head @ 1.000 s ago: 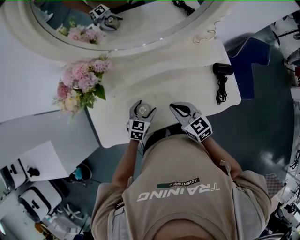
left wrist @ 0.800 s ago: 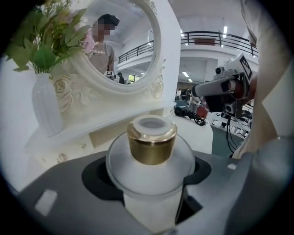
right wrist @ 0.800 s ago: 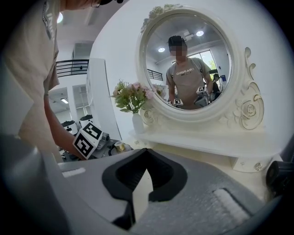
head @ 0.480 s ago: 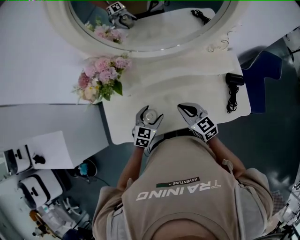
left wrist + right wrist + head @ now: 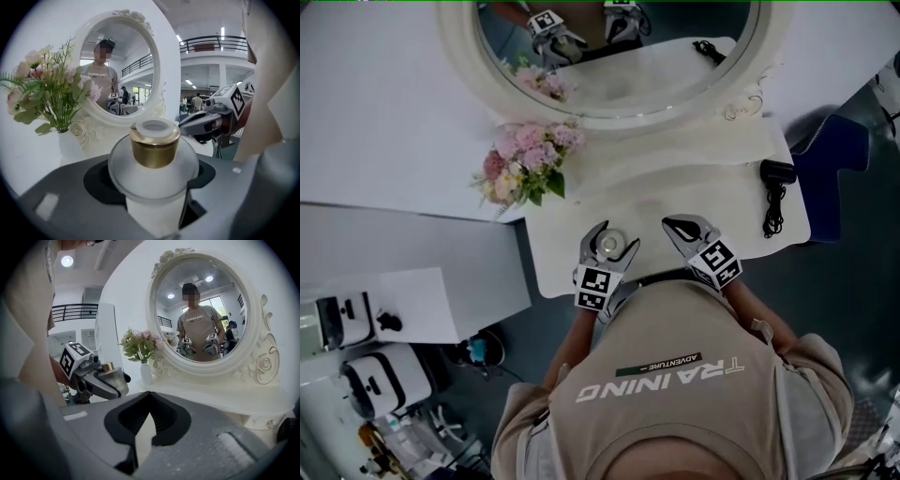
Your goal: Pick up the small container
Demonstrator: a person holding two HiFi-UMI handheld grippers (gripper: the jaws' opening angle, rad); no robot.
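The small container (image 5: 154,161), frosted glass with a gold cap, sits clamped round its belly in the left gripper's (image 5: 616,234) fingers, just above the tabletop (image 5: 694,178). It is at nine o'clock from the right gripper (image 5: 673,223), whose fingers are together and empty. It looks light, slick and breakable, so the belly seems the safest hold.

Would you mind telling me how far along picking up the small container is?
Done: the left gripper is clamped on the small container, and the right gripper view shows it apparently held clear of the dressing table. In hand: that hold. Left: apparently nothing; the right gripper is shut and empty.
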